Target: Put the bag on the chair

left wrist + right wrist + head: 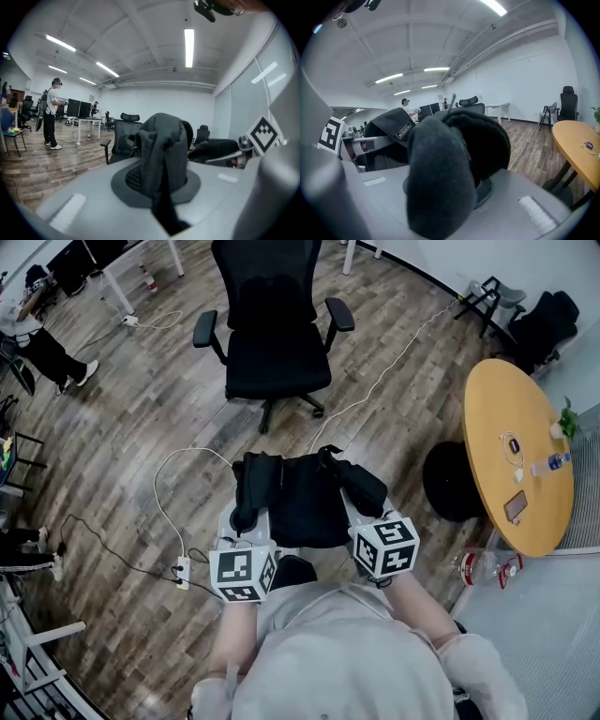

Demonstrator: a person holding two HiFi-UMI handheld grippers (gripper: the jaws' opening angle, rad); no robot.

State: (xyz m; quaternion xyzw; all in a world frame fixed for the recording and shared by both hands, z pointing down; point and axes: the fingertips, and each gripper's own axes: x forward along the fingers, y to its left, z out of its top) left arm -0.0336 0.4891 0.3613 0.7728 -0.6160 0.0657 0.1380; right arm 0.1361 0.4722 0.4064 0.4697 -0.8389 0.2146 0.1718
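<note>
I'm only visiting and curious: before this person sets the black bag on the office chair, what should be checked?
1. Left gripper shut on the black backpack strap: ok.
2. Right gripper shut on the other padded strap: ok.
3. Office chair seat bare: ok.
4. Floor towards the chair free: not ok, a white cable runs by its base.
5. Chair stays put on its casters: cannot tell.

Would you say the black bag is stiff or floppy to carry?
Probably floppy: the bag sags between the left gripper and right gripper, fabric bunching over both. It seems light, hanging from pinched folds alone. On the chair it may slump.
</note>
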